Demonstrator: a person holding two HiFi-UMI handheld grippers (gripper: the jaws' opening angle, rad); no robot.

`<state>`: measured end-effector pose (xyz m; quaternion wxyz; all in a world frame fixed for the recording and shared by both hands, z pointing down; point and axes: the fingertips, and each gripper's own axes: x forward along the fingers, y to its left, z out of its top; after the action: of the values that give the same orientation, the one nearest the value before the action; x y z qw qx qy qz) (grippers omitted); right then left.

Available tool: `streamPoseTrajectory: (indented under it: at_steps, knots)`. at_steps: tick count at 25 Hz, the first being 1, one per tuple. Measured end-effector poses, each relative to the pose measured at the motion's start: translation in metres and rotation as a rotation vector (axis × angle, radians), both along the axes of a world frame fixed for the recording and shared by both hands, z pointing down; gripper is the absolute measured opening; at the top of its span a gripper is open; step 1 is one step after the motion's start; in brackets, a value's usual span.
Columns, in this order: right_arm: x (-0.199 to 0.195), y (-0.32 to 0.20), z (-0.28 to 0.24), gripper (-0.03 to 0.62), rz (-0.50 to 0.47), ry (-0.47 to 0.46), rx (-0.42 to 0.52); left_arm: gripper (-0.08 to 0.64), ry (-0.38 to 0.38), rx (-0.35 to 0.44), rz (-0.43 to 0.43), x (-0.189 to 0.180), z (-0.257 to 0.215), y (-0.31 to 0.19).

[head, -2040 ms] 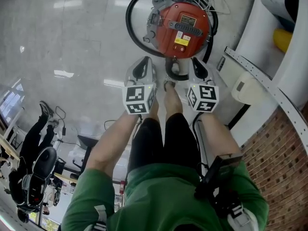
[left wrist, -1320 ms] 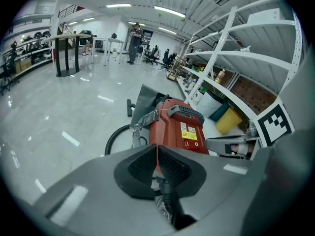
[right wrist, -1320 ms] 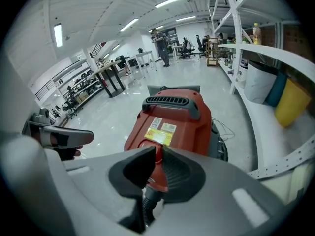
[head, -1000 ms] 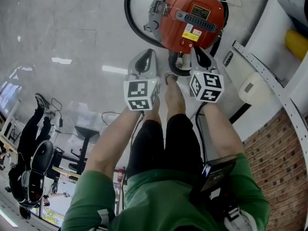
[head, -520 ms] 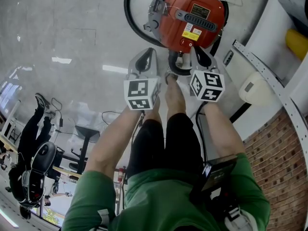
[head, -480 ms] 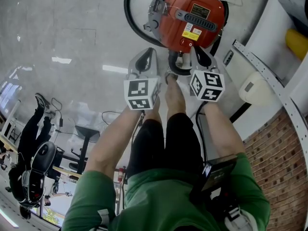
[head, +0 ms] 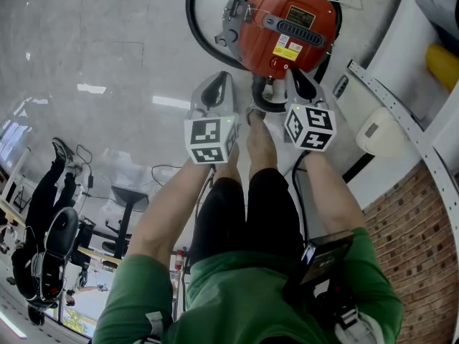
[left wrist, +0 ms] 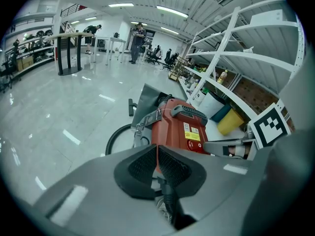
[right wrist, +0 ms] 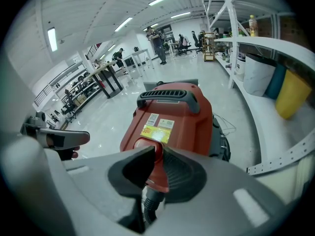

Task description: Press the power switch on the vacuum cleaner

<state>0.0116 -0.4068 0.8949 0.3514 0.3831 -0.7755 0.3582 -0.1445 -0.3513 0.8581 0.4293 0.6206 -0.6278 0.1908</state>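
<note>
Red vacuum cleaner (head: 287,24) on floor at far centre, just beside shelving rack (head: 401,138) on the right. Black hose (head: 192,27) looped round its far-left side. Parked carry handle (head: 297,29) up, label and switch end turned to the near side, so reachable from straight above while standing.

Right gripper (head: 295,79): tongs pressed almost together, thin slit only, nothing pinched. Tips aimed at near end of the lid, right at a round red bump (right wrist: 146,142) just below the yellow label (right wrist: 156,132); probably the power switch. Closed presumably to act as one blunt poker rather than two prongs. Contact not confirmable: either touching or just short of it.

Left gripper (head: 219,81): tongs pressed together, empty. Held near-left of the canister, apart from it, above bare floor. Seemingly idle, kept out of the right one's line.

Judgement: approach done, press itself pending or only starting. Needs a short straight push along the tong axis. Risk of sliding off the domed bump onto the label, or of nudging the canister away toward the far side.

Containers: on the low shelf at right, white bucket (right wrist: 258,73), teal bin (right wrist: 277,80) and yellow bin (right wrist: 294,95), side by side, yellow nearest. Contents not visible in any view. Bottle (right wrist: 252,23) upright on the upper shelf, fill level unreadable. Vacuum canister itself closed, inside unseen.
</note>
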Motion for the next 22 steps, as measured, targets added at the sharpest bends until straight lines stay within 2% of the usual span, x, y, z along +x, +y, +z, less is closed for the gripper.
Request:
streamPoseTrajectory:
  at_steps: [7, 22]
  knots:
    - [0.004, -0.001, 0.007, 0.048, 0.029, 0.008, -0.030, 0.008, 0.001, -0.004, -0.009, -0.003, 0.001, -0.001]
    - [0.005, 0.000, 0.008, 0.048, 0.040, 0.013, -0.017, 0.008, -0.021, -0.019, -0.017, -0.008, 0.005, 0.009]
